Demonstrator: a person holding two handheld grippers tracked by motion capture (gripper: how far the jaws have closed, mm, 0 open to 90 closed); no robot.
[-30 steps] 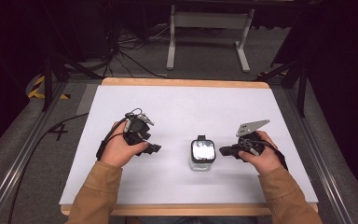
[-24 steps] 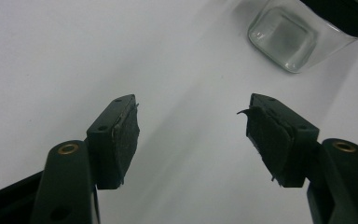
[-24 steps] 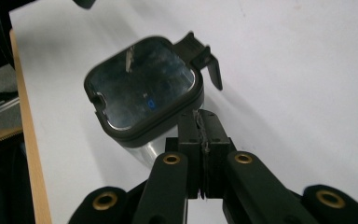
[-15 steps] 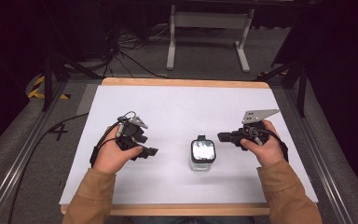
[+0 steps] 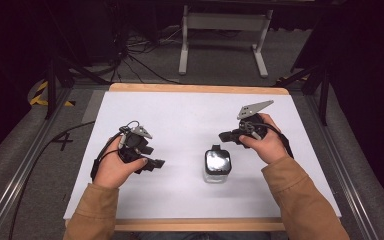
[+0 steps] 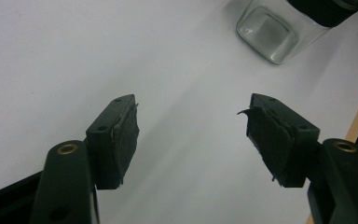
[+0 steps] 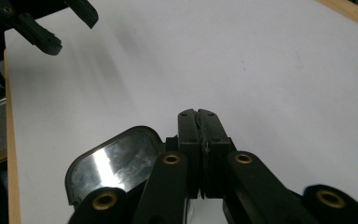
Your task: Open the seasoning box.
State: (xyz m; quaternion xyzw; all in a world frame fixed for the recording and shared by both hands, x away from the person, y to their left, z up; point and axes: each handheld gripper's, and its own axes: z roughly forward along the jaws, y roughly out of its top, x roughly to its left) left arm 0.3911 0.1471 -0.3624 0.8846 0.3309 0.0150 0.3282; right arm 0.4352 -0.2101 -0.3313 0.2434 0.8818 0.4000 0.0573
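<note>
Holding your right tool point(image 5: 227, 136) pressed together just above the glass jar point(image 5: 217, 166) at the table's point(image 5: 180, 115) near middle, left tool point(image 5: 156, 163) spread wide beside it: swing either one carelessly and you could tip the jar or skid it away.

Obstacle: lidded glass jar point(image 5: 217, 166) mid-table, between left gripper point(image 5: 156, 163) and right gripper point(image 5: 223, 136) | table point(image 5: 180, 115) bare around it, far half open.
</note>
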